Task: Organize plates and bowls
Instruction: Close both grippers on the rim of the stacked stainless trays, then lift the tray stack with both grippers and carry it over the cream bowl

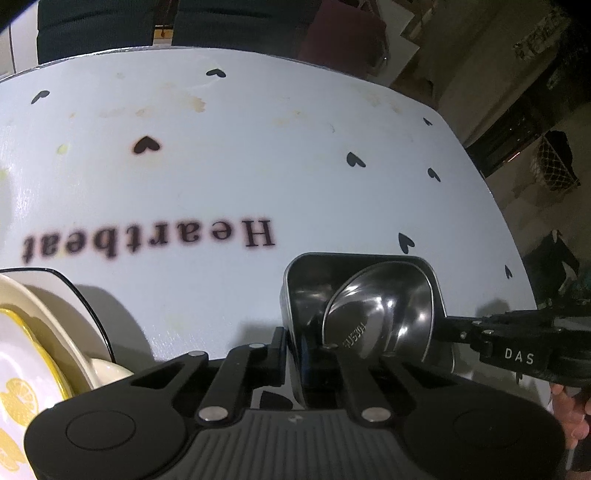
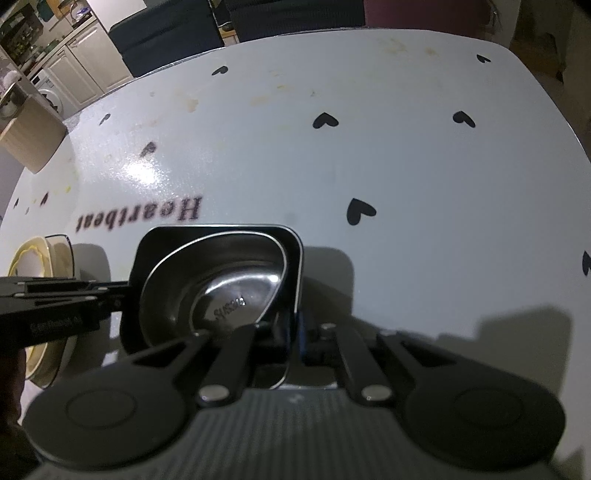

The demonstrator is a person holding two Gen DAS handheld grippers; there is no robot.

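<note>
A black square bowl (image 1: 306, 284) stands on the white table (image 1: 221, 177) with a steel heart-shaped bowl (image 1: 384, 317) tilted inside it. My left gripper (image 1: 306, 350) is shut on the square bowl's left wall. My right gripper (image 2: 284, 332) is shut on the right wall of the black square bowl (image 2: 162, 240), with the steel bowl (image 2: 221, 284) lying inside; the right gripper also shows in the left wrist view (image 1: 517, 343). A stack of cream plates with a lemon-print plate (image 1: 22, 376) on top sits at the left, also seen in the right wrist view (image 2: 33, 262).
The table bears black heart prints and the word "Heartbeat" (image 1: 147, 240). A cardboard box (image 2: 26, 136) stands at the table's far left edge. Dark chairs (image 2: 166, 33) stand beyond the far edge. The table's right edge (image 1: 517, 240) drops to the floor.
</note>
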